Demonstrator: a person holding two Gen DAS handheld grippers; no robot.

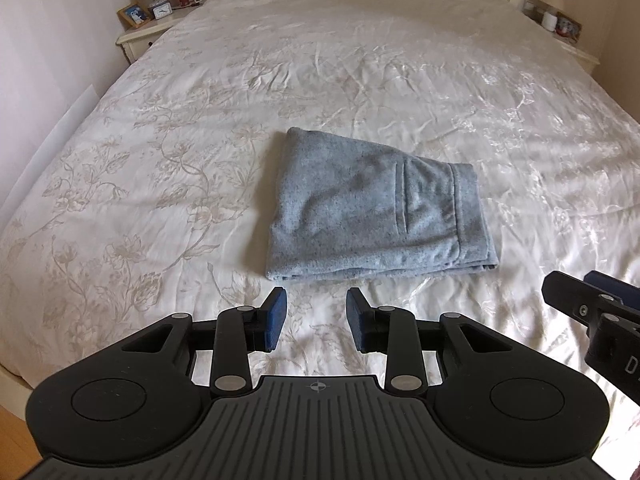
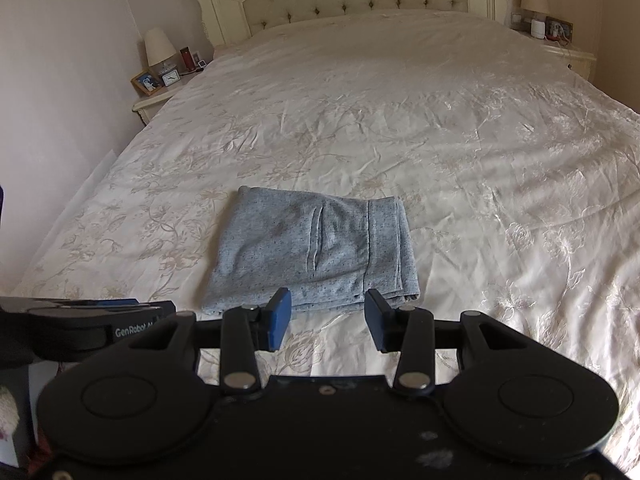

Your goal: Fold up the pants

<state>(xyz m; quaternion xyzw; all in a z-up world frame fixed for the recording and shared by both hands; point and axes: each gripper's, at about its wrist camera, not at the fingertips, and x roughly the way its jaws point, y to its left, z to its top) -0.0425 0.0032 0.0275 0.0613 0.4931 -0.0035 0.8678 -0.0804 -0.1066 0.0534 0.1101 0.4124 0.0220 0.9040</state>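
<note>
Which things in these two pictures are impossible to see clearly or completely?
- Right gripper, left wrist view: cut off by the picture's right edge.
- Left gripper, right wrist view: only its side shows at the left edge.
- Grey pants: the inner folded layers are hidden by the top layer.
- Clock on the nightstand: too small to read.

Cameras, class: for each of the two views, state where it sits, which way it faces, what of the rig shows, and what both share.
Left wrist: on the left gripper, facing down the bed; its open fingers and the right gripper show.
Right wrist: on the right gripper, facing likewise; open fingers, left gripper's side.
Shared: folded grey fleece pants, cream floral bedspread.
</note>
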